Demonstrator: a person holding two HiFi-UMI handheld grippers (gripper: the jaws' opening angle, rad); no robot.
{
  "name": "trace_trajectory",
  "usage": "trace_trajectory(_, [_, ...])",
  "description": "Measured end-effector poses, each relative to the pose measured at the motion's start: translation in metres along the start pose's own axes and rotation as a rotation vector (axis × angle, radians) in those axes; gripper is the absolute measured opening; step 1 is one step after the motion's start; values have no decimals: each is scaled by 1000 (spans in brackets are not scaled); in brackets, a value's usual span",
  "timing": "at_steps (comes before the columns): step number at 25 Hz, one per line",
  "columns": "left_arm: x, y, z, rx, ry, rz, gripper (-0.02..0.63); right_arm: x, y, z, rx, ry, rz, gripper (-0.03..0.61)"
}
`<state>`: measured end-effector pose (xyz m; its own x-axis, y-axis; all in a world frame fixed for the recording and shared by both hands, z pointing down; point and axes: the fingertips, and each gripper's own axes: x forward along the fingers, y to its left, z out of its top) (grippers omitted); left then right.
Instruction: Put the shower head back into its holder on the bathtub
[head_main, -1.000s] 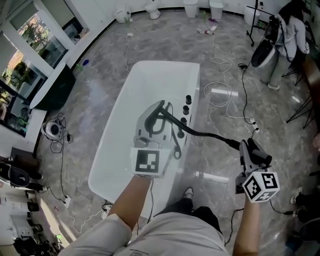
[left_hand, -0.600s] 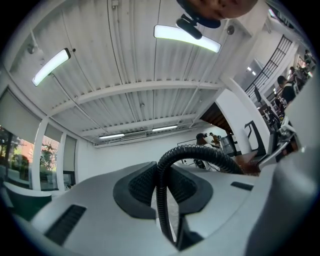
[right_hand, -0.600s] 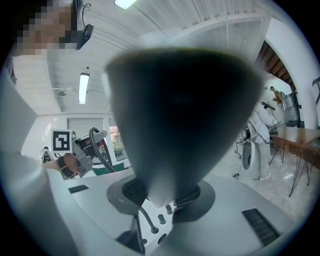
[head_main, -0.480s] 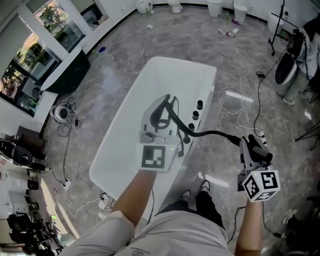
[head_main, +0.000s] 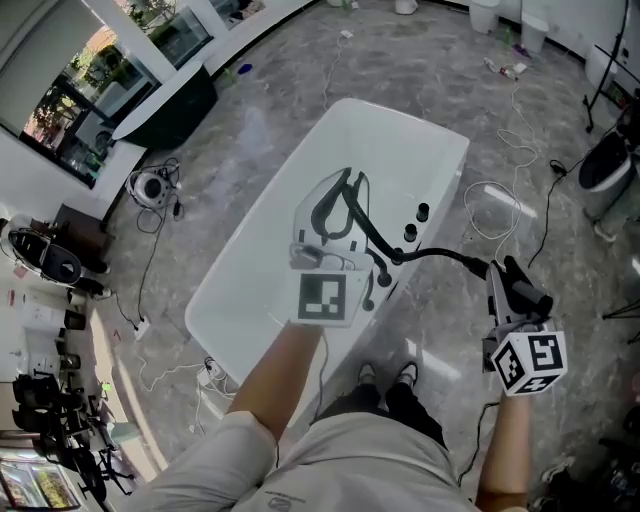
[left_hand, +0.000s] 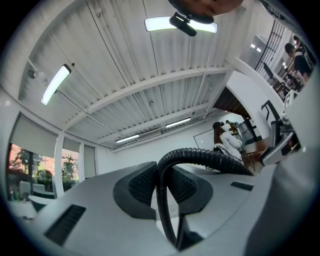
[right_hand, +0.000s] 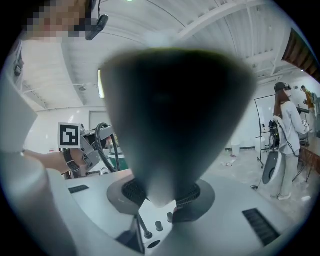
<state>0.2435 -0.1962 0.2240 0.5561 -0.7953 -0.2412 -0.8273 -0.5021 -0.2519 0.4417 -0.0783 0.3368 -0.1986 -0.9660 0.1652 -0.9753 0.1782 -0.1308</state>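
— Grey marbled floor (head_main: 250, 130), cables strewn across it, white bathtub (head_main: 245, 300) standing free in the middle. State of the grippers?

— Left gripper (left_hand: 161, 192): jaws closed on the black ribbed hose (left_hand: 200, 157), which it holds in a loop above the tub's interior. Right gripper (right_hand: 160, 197): jaws clamped on the shower head (right_hand: 175, 115), a dark cone filling most of that gripper's view. In the head view it sits off the tub's right side, outside the rim and not over it.

— Location of the holder?

— Not confirmed. A row of dark fittings (head_main: 410, 232) stands on the tub's right rim and the hose runs to that row. Which fitting is the cradle cannot be made out.

— Assessment of the step in hand?

— Judged to be the carry toward the rim; seating is not yet done. Recommendations:
- Bring the head across to the fittings and line it up from above before lowering.
- Steer by the head view, since the cone blocks the right gripper's own sight of the target.
- Have the left gripper feed slack, so the hose neither drags the head off line nor catches on the fittings.

— Risks?

— A smooth tapered body may slip in the jaws if twisted. Release only once the head rests unsupported.
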Motion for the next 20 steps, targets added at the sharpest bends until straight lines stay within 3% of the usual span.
trace_trajectory(6, [-18,27,-49,-30,99,39,54,29,25,-10,-18,42,45,123])
trace_trajectory(13, [-43,32,-120,-78,246,4,54,38,41,-22,-41,92,29,123])
trace_trajectory(20, [-64,39,-160,-130,334,10,54,36,57,-35,-29,120,36,123])
